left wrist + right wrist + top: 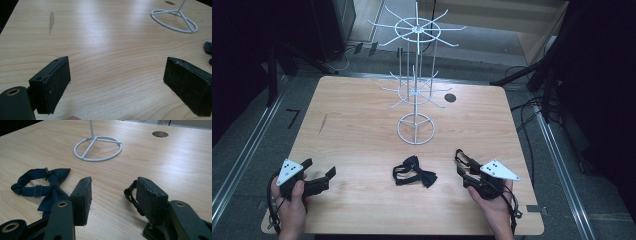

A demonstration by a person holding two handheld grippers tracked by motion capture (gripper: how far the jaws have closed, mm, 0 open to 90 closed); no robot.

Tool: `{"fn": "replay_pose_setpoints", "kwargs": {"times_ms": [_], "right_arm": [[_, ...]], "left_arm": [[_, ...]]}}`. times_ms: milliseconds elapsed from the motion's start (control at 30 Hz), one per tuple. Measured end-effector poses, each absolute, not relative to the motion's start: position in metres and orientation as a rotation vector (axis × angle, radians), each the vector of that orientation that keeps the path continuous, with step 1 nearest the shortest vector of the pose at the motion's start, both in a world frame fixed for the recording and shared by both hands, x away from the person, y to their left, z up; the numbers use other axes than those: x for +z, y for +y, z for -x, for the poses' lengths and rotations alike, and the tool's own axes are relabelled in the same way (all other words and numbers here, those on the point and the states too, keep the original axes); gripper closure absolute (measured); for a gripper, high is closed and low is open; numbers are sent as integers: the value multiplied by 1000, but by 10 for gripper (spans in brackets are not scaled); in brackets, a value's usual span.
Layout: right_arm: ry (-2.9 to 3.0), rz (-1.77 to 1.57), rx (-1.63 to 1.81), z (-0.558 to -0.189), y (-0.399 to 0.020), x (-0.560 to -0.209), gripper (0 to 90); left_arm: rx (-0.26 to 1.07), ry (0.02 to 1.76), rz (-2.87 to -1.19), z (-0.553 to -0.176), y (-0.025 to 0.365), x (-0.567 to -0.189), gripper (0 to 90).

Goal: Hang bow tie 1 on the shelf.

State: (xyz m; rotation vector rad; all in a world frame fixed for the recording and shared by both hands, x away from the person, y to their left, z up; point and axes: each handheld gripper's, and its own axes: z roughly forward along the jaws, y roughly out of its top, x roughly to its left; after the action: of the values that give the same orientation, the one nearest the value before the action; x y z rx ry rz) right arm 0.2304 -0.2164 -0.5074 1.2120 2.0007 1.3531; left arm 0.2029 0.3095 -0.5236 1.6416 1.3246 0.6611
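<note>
A dark navy bow tie (414, 171) with its strap lies flat on the wooden table (362, 125), near the front middle. Behind it stands a white wire display rack (416, 75) with hook arms on a ring base (416, 129). My left gripper (319, 168) rests at the front left, open, well left of the tie. In the left gripper view, bare wood shows between the wide-apart jaws of this gripper (116, 85). My right gripper (460, 162) sits just right of the tie, open and holding nothing. In the right gripper view, the bow tie (42, 187) lies left of the right gripper (113, 192).
A round cable hole (450, 98) sits in the table behind the rack, right of it; the same hole (160, 134) shows in the right gripper view. A grey smear (51, 21) marks the wood at the left. Cables and dark stands surround the table. A black ribbed loop (130, 195) hangs by the right jaw.
</note>
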Motion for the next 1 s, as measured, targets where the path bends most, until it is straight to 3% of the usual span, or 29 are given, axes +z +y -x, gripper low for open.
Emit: {"fn": "replay_pose_setpoints", "kwargs": {"times_ms": [1000], "right_arm": [[2130,-1145,1372,-234,-164,-522,476]], "left_arm": [[656,1326,-1641,-203,310,-524,80]]}}
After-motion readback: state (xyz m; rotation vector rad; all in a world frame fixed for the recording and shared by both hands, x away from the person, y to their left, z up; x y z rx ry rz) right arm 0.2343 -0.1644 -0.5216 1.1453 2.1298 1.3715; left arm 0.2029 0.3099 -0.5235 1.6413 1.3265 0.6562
